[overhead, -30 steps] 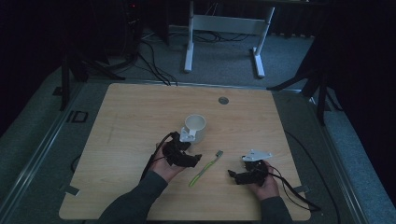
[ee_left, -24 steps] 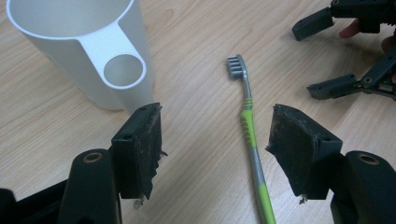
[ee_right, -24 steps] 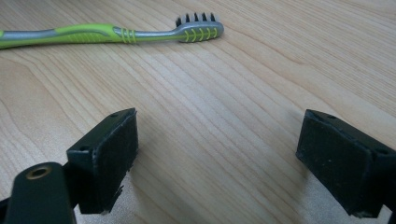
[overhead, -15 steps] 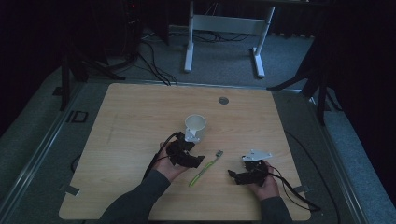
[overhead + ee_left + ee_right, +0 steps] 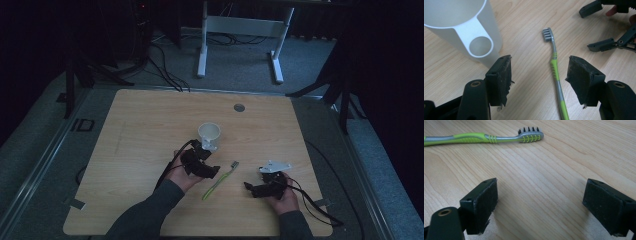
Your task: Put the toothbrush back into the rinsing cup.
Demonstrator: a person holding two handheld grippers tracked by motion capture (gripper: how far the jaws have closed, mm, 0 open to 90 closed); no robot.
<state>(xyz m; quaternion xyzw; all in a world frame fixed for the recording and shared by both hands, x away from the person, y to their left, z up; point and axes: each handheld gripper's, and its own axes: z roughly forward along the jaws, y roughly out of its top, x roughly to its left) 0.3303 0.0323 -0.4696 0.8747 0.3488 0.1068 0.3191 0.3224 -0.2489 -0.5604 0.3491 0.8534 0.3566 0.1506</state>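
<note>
Toothbrush (image 5: pixel 554 65) lies flat on the desk (image 5: pixel 150 115) between the two tools, its handle end cut off in both gripper views. Left tool (image 5: pixel 540 80) gapes empty above it, beside the white cup (image 5: pixel 469 30); right tool (image 5: pixel 541 205) also spread, holding nothing.

A white cup (image 5: pixel 209 135) stands near the middle of the wooden table (image 5: pixel 140 125). The left tongs (image 5: pixel 202 162) sit just below it, jaws apart. A green toothbrush (image 5: pixel 220 180) lies flat between them and the right tongs (image 5: pixel 256 188), which rest near the table's front edge.
</note>
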